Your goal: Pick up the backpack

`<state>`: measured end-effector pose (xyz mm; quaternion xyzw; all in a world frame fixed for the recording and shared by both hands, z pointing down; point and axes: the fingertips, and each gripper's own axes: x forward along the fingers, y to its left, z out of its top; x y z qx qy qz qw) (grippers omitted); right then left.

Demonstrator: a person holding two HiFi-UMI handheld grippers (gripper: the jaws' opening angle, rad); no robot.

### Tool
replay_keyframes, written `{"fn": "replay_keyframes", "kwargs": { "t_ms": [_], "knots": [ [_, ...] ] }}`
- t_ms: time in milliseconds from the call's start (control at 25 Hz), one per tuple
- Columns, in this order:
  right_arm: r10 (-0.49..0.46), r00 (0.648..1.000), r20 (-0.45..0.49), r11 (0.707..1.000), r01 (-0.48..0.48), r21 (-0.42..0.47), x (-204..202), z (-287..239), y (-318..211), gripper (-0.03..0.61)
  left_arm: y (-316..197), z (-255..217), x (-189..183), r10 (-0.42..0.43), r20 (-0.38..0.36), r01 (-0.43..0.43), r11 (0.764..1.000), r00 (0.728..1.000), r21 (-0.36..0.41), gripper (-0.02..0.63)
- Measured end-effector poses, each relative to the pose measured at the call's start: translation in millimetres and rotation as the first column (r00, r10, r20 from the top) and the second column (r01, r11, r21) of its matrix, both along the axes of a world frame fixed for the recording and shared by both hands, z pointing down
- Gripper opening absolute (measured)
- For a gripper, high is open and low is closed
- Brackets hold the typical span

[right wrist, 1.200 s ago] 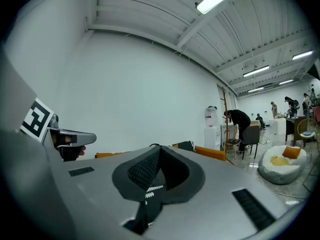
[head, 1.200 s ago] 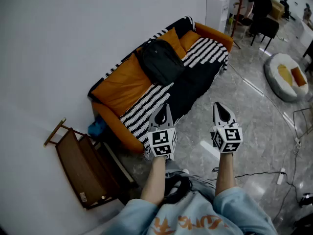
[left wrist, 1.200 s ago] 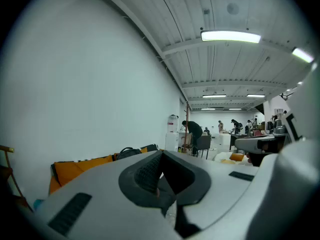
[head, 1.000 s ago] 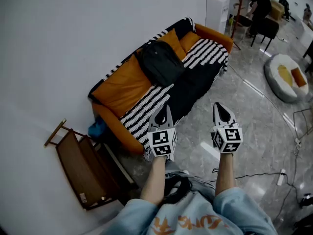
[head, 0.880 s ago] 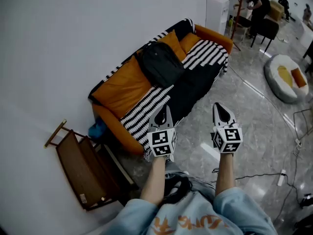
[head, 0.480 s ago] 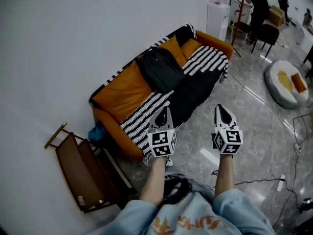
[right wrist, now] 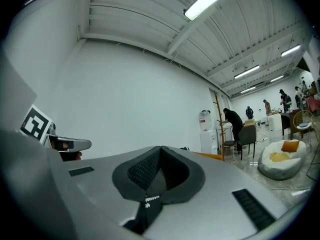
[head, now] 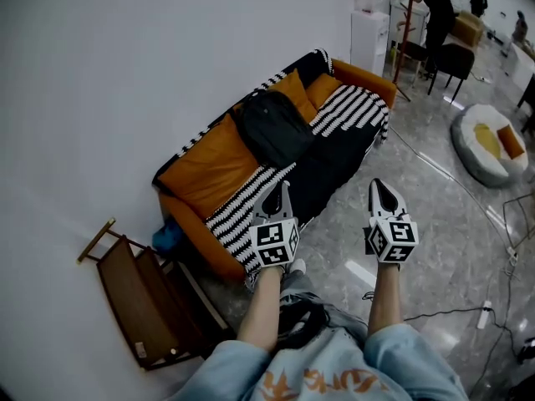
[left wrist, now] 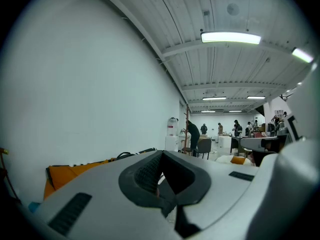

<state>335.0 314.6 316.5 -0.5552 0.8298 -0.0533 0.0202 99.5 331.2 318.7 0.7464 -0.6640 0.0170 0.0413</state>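
Note:
A black backpack (head: 273, 128) leans against the back cushions of an orange sofa (head: 213, 154) draped with a black-and-white striped throw (head: 355, 97). In the head view my left gripper (head: 277, 190) is held level over the sofa's front edge, shut and empty, well short of the backpack. My right gripper (head: 381, 190) hovers over the grey floor beside it, also shut and empty. In the left gripper view only the backpack's top loop (left wrist: 129, 154) peeks over the shut jaws. The right gripper view shows the left gripper's marker cube (right wrist: 36, 125) at its left.
A folded brown wooden chair (head: 142, 295) leans on the wall left of the sofa. A water dispenser (head: 368, 19), a dark chair (head: 451, 57) and a person (head: 435, 11) stand beyond the sofa. A white beanbag (head: 491, 140) and floor cables (head: 468, 312) lie at right.
Both grippers have drifted a little forward and upward together. The sofa and backpack sit slightly differently in the head view as the person's head shifted. Jaws stay shut.

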Motion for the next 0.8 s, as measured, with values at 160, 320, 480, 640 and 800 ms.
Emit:
{"fn": "replay_keyframes", "kwargs": {
  "t_ms": [160,320,480,640,800],
  "knots": [
    [0.023,1.0,0.003,1.0,-0.023,-0.002,6.5,3.0,-12.4,-0.003,-12.9,4.0,-5.7,-0.012,-0.011,0.011,1.0,1.0,-0.006,0.011],
    [0.037,0.999,0.01,0.999,-0.037,-0.014,8.8,8.2,-29.8,-0.003,-31.8,10.7,-9.7,-0.008,-0.019,0.008,1.0,1.0,-0.019,0.011],
    [0.03,0.999,-0.021,0.999,-0.03,-0.015,-1.9,13.0,-55.7,-0.003,-61.0,20.6,-19.5,-0.01,-0.04,0.009,1.0,0.999,-0.024,0.011],
    [0.032,0.999,-0.041,0.999,-0.033,-0.02,-4.7,17.2,-90.2,-0.003,-100.3,32.5,-25.8,-0.018,-0.072,0.015,0.999,0.997,-0.038,0.011],
    [0.035,0.998,-0.06,0.998,-0.038,-0.05,-13.7,29.8,-130.0,-0.003,-153.7,47.7,-31.2,-0.008,-0.094,0.001,0.997,0.996,-0.072,0.011]
  ]
}}
